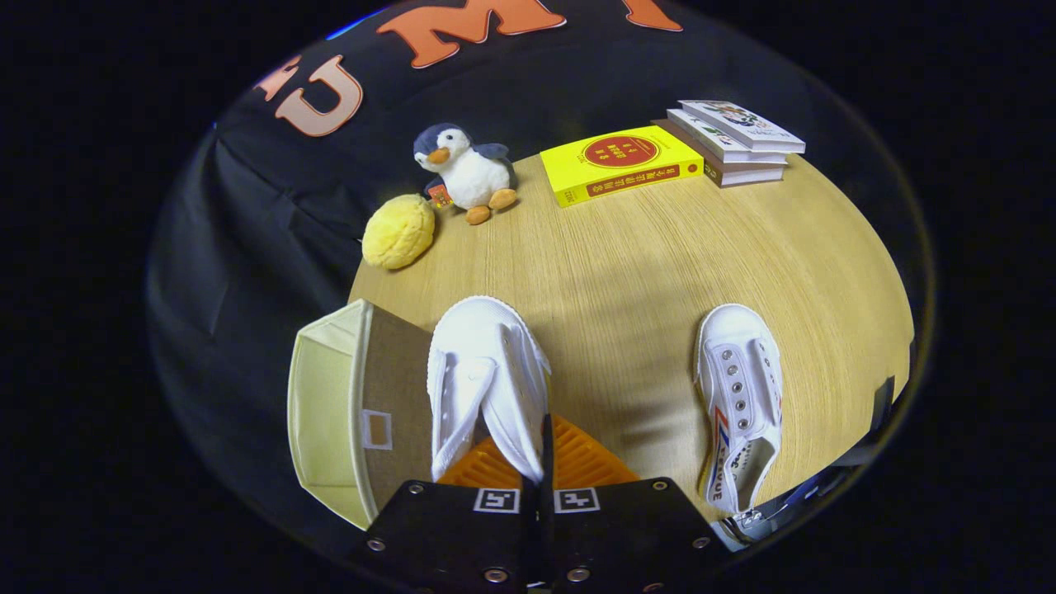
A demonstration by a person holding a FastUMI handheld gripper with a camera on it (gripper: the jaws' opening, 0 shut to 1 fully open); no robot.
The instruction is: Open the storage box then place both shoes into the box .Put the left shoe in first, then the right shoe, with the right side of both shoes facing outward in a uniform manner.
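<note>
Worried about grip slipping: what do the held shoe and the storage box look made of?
The gripper is shut on the held shoe: likely matte white canvas, weave visible. Storage box: seemingly stiff fabric, brown outside, pale lining.

Surface: wooden table.
Far edge: penguin plush, yellow plush, yellow book, book stack.
Near side: white shoe lay flat.

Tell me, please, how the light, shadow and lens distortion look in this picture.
Gripper view: fisheye bends the table edge round; a soft shadow lies between the held shoe and the second shoe; the gripper is shut on the held shoe; no glare.
</note>
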